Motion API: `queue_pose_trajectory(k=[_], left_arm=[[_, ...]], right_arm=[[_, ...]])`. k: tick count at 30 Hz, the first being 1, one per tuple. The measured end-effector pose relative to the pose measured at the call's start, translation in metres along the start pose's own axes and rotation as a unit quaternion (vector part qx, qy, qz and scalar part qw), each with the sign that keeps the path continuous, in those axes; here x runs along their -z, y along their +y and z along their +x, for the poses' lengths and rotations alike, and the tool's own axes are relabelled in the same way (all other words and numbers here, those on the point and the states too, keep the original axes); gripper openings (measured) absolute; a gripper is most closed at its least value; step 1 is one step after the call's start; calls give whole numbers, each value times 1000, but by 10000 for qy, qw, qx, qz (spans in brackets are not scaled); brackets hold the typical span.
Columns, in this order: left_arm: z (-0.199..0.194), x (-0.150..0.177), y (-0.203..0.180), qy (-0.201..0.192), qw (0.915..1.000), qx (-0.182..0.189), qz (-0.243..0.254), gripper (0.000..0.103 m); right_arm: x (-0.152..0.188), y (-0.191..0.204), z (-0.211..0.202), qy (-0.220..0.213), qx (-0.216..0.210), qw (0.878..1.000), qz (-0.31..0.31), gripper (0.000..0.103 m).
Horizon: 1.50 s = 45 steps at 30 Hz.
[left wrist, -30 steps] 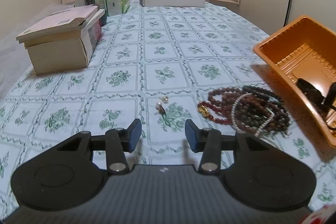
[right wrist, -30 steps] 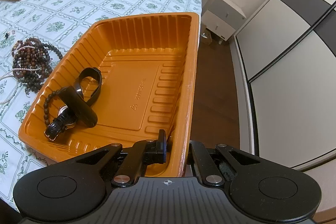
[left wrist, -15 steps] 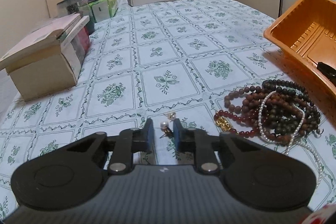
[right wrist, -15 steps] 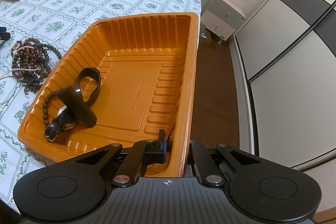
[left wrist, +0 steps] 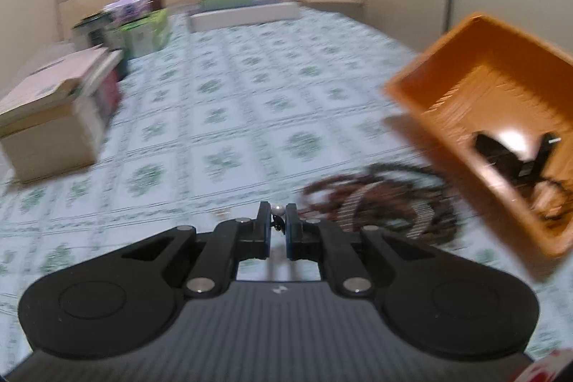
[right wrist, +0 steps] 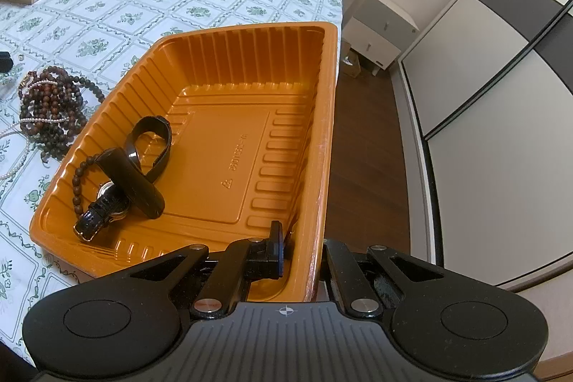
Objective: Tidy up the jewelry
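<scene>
My left gripper [left wrist: 276, 221] hovers over the flowered bedspread, its jaws closing on a small pearl earring [left wrist: 277, 209] pinched between the tips. To its right a pile of bead bracelets and a pearl strand [left wrist: 379, 203] lies on the cloth. The view is blurred by motion. My right gripper [right wrist: 300, 240] is shut on the near wall of the orange plastic tray [right wrist: 229, 181], one finger inside, the other hidden outside. The tray [left wrist: 429, 85] sits tilted and holds a wristwatch [right wrist: 107, 206], a black band [right wrist: 150, 138] and a bead bracelet. The bead pile [right wrist: 50, 106] lies left of it.
Stacked cardboard boxes [left wrist: 53, 117] stand at the left of the bed, green tissue boxes [left wrist: 147, 31] and a flat white box [left wrist: 243, 13] at the far end. The bed's edge drops to a wood floor [right wrist: 361, 138] beside a nightstand [right wrist: 379, 34] and a wardrobe.
The left jaws closed around the pearl earring and carried it up off the cloth, swinging right towards the tray. The right gripper and the tray stayed still.
</scene>
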<state>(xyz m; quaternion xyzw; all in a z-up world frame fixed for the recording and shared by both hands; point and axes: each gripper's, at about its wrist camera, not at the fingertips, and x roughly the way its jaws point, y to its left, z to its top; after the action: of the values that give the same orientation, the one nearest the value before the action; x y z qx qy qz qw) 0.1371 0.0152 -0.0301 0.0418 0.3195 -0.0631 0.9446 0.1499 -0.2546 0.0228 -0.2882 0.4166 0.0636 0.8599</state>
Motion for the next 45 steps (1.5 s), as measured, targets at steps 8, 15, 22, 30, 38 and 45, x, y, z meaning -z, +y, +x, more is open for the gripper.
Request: queue_pose_trajectory(k=[8,15,22,30,38,45], left_arm=[[-17,-25,-79,-321,9924,1176,174,6],[-16,-32,-132,-331,9838,1703,455,7],[-3,-32,-150,-139,9826,1779,507,21],[-16,-19,-118,-217,9885,1466,312,30],[-28,8,-57,-123,9980,613,-50,30],[-17,21,-5,61,9995,-136,-296,30]], right_arm=[[1,0,0,-15,-10,10000,28,4],[2,-1,0,-35,-24,10000,46,4],[2,-1,0,-57,-33,9999,80,4],[3,-1,0,-79,-28,9999,101,4],[3,-1,0,-83,-23,9999,101,4],[3,-1,0,-88,-15,9999,97,4]])
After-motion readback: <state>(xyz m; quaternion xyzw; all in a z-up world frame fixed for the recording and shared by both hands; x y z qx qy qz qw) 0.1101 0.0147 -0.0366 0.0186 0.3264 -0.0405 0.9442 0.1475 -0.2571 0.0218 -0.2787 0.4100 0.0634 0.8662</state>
